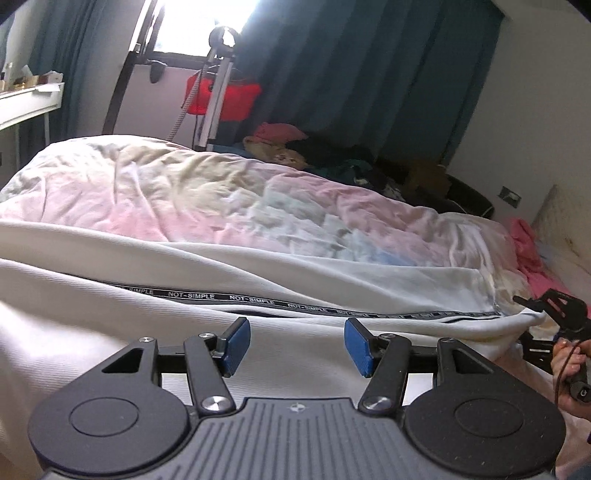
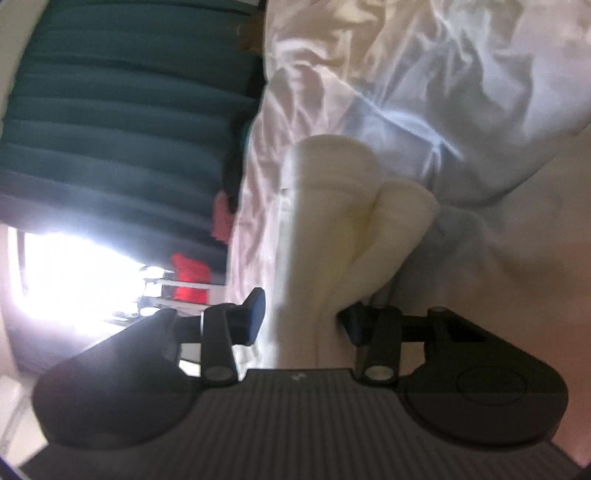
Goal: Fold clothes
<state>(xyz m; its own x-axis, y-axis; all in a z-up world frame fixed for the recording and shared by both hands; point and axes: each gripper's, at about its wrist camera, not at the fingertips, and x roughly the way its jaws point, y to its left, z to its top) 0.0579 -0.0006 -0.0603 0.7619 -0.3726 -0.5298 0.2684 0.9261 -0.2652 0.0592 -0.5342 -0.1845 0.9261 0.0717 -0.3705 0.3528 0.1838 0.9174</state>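
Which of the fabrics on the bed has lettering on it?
The white ribbed garment nearest the left gripper: its black tape reads NOT-SIMPLE. The pastel duvet behind has none.

A bedroom in a home. A bed with a crumpled pastel duvet (image 1: 229, 192) fills the middle, teal curtains (image 1: 351, 74) hang by a bright window (image 1: 195, 22), and loose clothes (image 1: 332, 155) are heaped beyond the bed. A white shelf (image 1: 26, 103) with small items stands at the left wall.

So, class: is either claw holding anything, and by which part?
Left claw holds nothing, open above the white garment. A fold of that garment sits between the right claw's fingers; a firm hold cannot be told.
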